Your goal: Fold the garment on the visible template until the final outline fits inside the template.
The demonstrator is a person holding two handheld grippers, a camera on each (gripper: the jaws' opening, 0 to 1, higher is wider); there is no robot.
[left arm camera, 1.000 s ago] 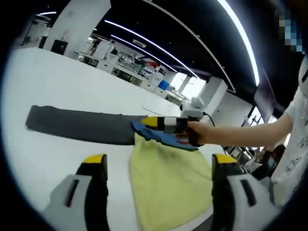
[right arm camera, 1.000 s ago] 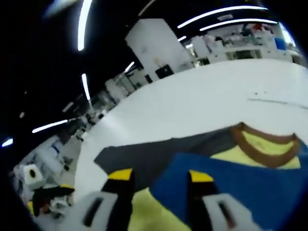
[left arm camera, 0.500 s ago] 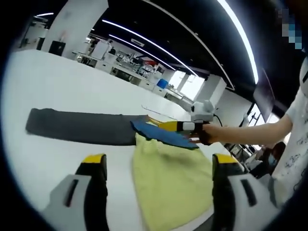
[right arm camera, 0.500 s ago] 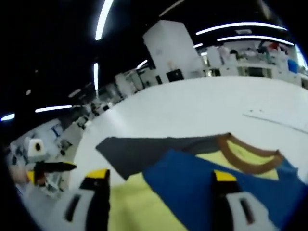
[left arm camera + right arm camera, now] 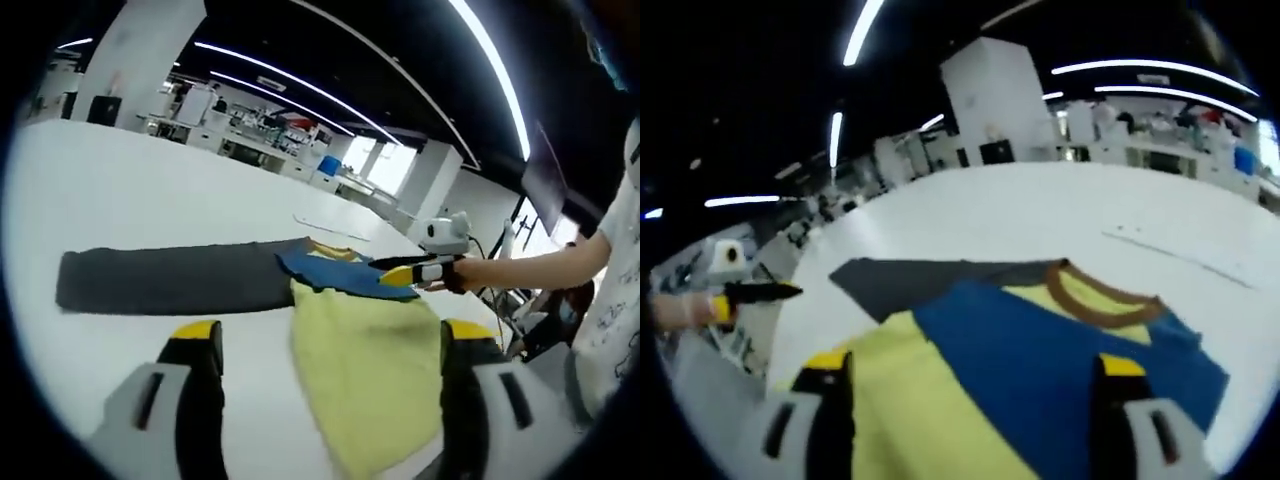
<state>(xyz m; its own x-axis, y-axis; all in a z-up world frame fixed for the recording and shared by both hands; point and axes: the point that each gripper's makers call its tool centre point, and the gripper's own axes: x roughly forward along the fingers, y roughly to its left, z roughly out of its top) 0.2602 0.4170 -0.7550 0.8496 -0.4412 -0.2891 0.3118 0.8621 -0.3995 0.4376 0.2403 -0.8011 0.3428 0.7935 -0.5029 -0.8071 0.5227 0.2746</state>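
white tabletop (image 5: 150,190) runs off into a big open workspace. yellow, blue and grey cloth garment (image 5: 970,370) lies flat just ahead of both grippers' fingers; left gripper (image 5: 320,350) and right gripper (image 5: 965,385) gape wide, gripping nothing.

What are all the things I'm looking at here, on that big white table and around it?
Garment: one, blue, yellow and dark grey with a brown collar, lying flat on the table.
Table: one, white, under the garment.
Ceiling lights: several, white strips, overhead.
Left gripper: one, grey with yellow tips, jaws wide apart over the yellow part.
Right gripper: one, same colours, jaws wide apart over the blue part.
Person's hand: one, holding the right gripper beside the garment.
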